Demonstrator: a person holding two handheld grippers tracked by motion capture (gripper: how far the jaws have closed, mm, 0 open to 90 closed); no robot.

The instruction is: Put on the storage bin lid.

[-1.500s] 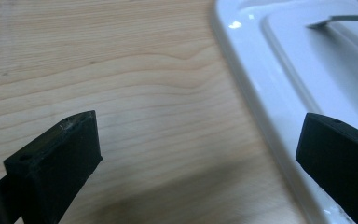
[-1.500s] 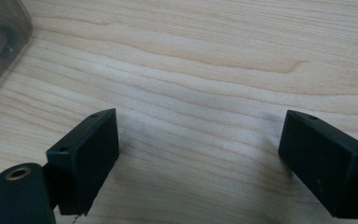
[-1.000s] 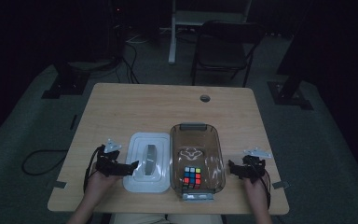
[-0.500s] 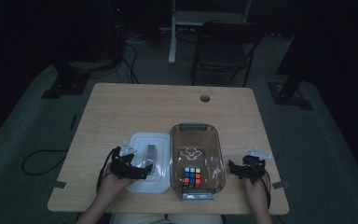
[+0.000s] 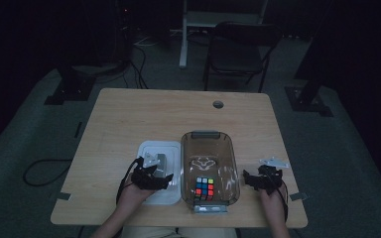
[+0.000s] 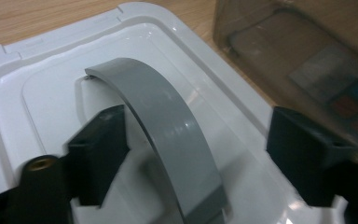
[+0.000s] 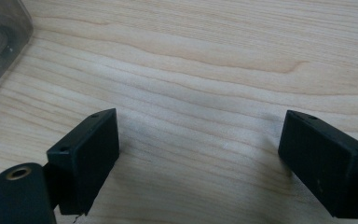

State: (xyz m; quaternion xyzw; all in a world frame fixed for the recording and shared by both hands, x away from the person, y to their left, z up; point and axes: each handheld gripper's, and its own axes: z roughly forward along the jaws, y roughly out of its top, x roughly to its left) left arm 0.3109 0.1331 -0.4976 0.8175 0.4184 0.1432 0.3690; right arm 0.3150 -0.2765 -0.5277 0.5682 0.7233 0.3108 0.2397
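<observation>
Dim room, wooden desk [image 5: 129, 124]. White lid [image 5: 159, 171] lies lower centre of the high view, long axis running up-frame, beside the brown bin [image 5: 209, 166]. Left gripper [image 6: 196, 149] jaws, just closing, straddle its arched grey handle [image 6: 168, 135] without pressing. Right gripper [image 7: 200, 158] jaws gape over bare wood.
</observation>
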